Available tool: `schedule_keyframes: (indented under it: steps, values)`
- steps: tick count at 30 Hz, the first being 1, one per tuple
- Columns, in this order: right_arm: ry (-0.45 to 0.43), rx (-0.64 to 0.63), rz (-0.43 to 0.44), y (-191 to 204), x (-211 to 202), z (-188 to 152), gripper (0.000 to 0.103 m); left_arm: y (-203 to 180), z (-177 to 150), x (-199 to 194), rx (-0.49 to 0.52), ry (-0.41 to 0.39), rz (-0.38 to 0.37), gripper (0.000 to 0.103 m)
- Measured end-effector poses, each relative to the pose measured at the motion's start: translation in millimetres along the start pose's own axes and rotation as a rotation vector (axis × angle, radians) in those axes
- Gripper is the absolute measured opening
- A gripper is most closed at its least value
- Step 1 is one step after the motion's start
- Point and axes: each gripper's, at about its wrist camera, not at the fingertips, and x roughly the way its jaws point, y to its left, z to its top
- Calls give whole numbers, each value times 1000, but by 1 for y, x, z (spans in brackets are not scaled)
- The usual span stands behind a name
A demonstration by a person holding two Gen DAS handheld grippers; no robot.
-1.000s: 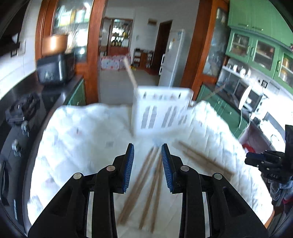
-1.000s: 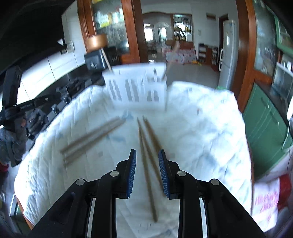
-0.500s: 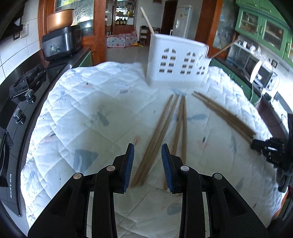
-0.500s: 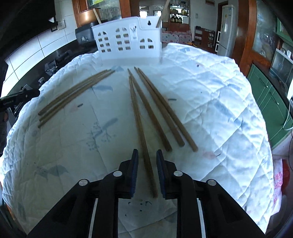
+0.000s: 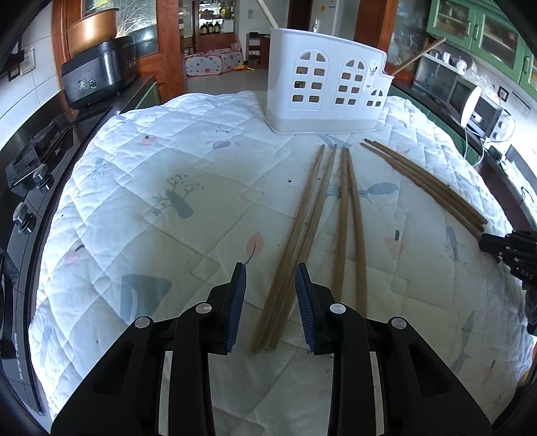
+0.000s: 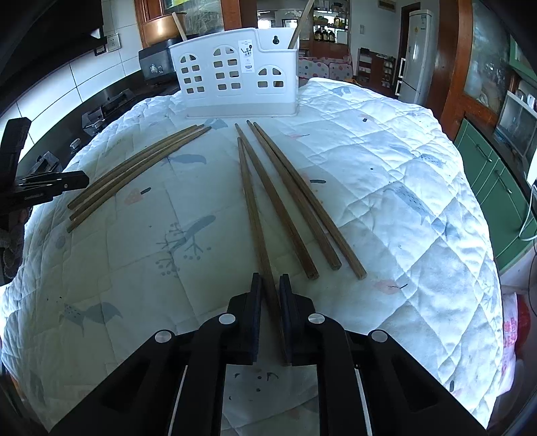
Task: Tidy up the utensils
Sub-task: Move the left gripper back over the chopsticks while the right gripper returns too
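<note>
table under a white quilted cover (image 6: 386, 187) with small prints, in a kitchen: green cabinets (image 5: 483, 30), dark stove (image 5: 30, 161), rice cooker (image 5: 97, 77) beyond the far edge. white slotted utensil holder (image 6: 235, 84) stands straight ahead of both sets of jaws, a couple of sticks already poking out. i see wooden chopsticks lying flat, long axes running from the jaws toward the holder, slightly fanned. my right gripper (image 6: 270, 291) jaws closed down on one chopstick (image 6: 255, 214), near end between them; three more (image 6: 295, 204) just right. left gripper (image 5: 270, 285) jaws part open, straddling a pair (image 5: 302, 231) untouched.
</note>
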Motion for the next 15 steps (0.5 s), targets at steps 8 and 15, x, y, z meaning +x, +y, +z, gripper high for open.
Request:
schedule_keyframes:
  steps: [8,15]
  values:
    - [1,13,7,-1,1,-1,11,-4,9,16,87,42,-18,17]
    - [0,12,5,0,1,-1,11,-8,9,25,147,69,-29,15]
